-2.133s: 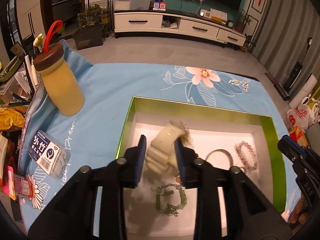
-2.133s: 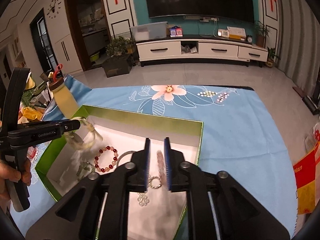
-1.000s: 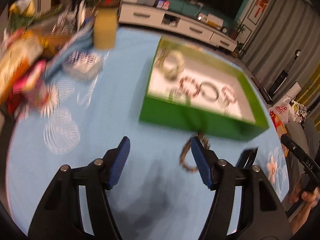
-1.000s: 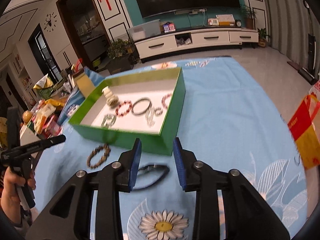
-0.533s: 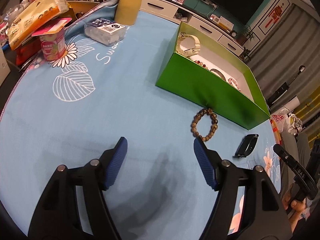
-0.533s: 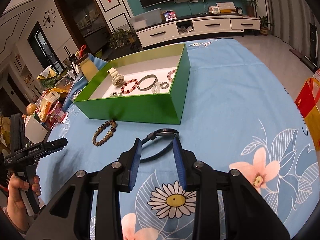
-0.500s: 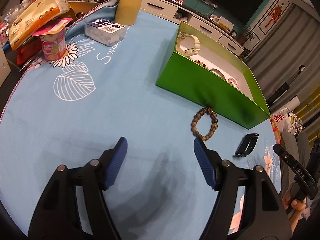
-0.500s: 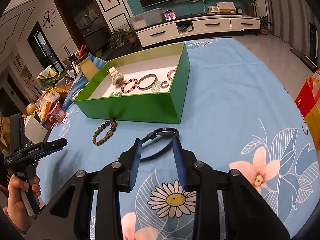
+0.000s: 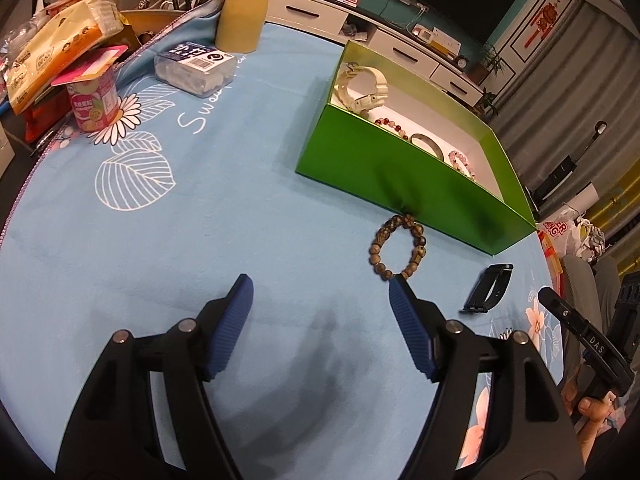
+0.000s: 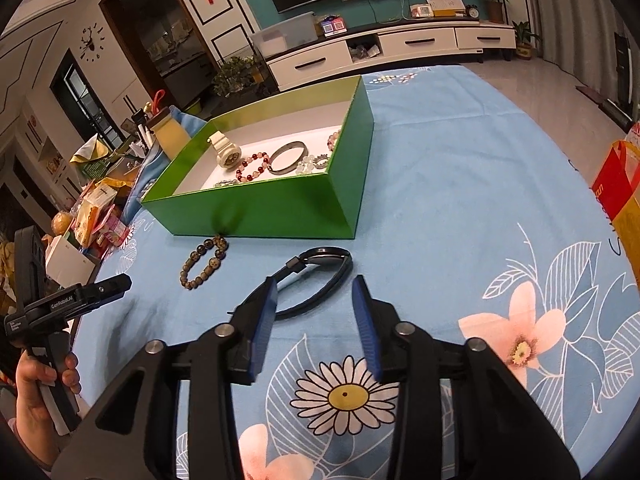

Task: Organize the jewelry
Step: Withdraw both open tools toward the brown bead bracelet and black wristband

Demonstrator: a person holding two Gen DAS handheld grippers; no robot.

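Pulled back from the green box (image 10: pixel 256 216); both empty now. Left hand-held gripper (image 9: pixel 320 290) spread wide, beaded bracelet (image 9: pixel 398 248) just off its right fingertip. Right hand-held gripper (image 10: pixel 315 295) partly open, black band (image 10: pixel 316 280) lying between and ahead, likely lined up for pickup.

Left gripper (image 9: pixel 320 286): my fingers (image 9: pixel 230 322) spread wide, empty, angled down | Right gripper (image 10: pixel 315 286): my fingers (image 10: pixel 366 322) parted, nothing between them | Left hand (image 10: pixel 38 394) wraps its handle.
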